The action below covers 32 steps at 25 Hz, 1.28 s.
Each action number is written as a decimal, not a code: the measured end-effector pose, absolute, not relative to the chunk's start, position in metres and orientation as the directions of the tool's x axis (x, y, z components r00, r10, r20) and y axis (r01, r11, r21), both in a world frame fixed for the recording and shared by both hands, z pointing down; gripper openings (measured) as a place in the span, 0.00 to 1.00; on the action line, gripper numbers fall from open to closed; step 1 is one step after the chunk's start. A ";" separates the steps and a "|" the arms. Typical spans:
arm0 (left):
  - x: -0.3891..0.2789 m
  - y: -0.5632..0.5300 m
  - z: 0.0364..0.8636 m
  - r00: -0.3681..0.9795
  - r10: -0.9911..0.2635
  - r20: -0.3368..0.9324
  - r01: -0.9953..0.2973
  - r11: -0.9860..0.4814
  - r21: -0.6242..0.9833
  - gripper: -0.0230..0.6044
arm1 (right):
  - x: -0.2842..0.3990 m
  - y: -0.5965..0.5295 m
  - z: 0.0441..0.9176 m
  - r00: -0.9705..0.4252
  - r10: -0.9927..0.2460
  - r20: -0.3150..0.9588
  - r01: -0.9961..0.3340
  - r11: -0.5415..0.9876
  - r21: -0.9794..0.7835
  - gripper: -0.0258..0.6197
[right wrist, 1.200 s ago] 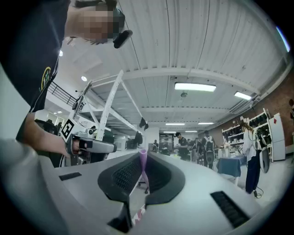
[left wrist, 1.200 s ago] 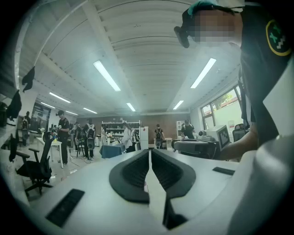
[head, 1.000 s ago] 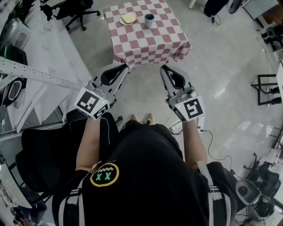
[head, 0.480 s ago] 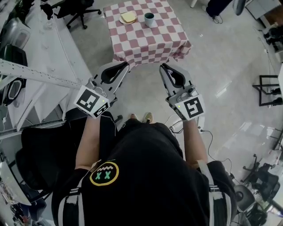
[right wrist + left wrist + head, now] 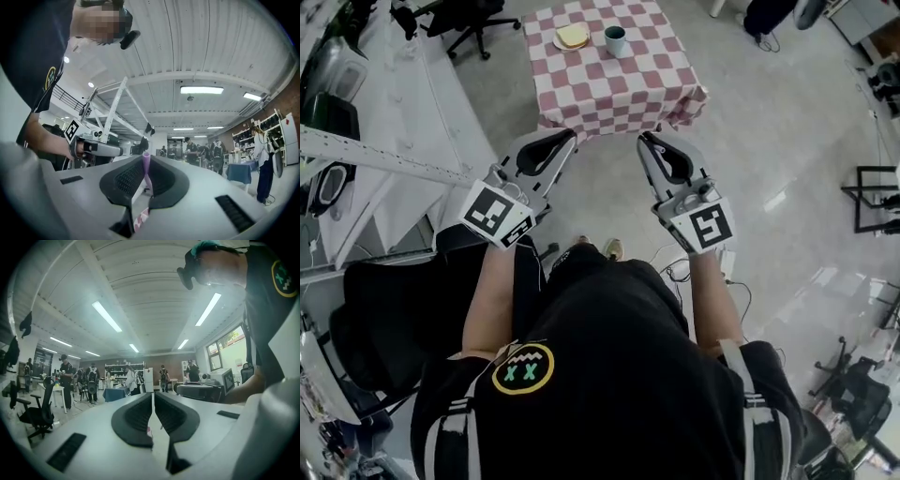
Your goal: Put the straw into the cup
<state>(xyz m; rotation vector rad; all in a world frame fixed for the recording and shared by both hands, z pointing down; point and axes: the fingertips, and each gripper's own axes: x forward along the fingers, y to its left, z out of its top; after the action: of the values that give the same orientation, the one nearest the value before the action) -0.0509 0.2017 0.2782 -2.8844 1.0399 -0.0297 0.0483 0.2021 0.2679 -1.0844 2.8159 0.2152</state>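
Note:
A teal cup [image 5: 616, 40] stands on the far part of a small table with a pink-and-white checked cloth [image 5: 609, 89]. My right gripper [image 5: 644, 142] hangs in the air just short of the table's near edge. In the right gripper view, my right gripper [image 5: 146, 157] is shut on a thin purple straw [image 5: 147, 171] that stands up between the pads. My left gripper [image 5: 569, 139] hangs beside it at the same height, and my left gripper [image 5: 153, 395] has its jaws closed together with nothing in them.
A plate with a slice of bread [image 5: 572, 37] lies left of the cup. A white bench [image 5: 384, 103] and an office chair [image 5: 473, 23] stand to the left, cables [image 5: 741, 291] trail on the floor, and several people stand at the room's far end.
Both grippers and the person have moved a little toward the table, which now sits slightly nearer in the head view. Both jaws stay as they were.

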 end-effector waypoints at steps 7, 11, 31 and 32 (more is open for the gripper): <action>-0.038 0.196 0.279 0.773 -0.634 -0.003 -0.632 -0.770 -0.087 0.09 | 0.059 0.195 0.269 -0.732 -0.658 -0.176 -0.677 0.732 0.080 0.11; -0.034 0.186 0.281 0.778 -0.628 -0.001 -0.626 -0.775 -0.091 0.09 | 0.060 0.186 0.272 -0.731 -0.659 -0.177 -0.678 0.731 0.075 0.11; -0.052 0.011 0.308 0.799 -0.601 -0.014 -0.601 -0.797 -0.053 0.09 | 0.038 0.017 0.294 -0.716 -0.685 -0.134 -0.696 0.714 0.071 0.11; -0.055 0.001 0.309 0.800 -0.600 -0.014 -0.600 -0.798 -0.049 0.09 | 0.036 0.007 0.294 -0.716 -0.686 -0.131 -0.697 0.714 0.070 0.11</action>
<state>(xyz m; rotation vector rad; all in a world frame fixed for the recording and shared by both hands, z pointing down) -0.0546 0.0007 0.3092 -2.9319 0.9788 -0.0027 0.0355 0.0070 0.2939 -1.1404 2.8191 0.1748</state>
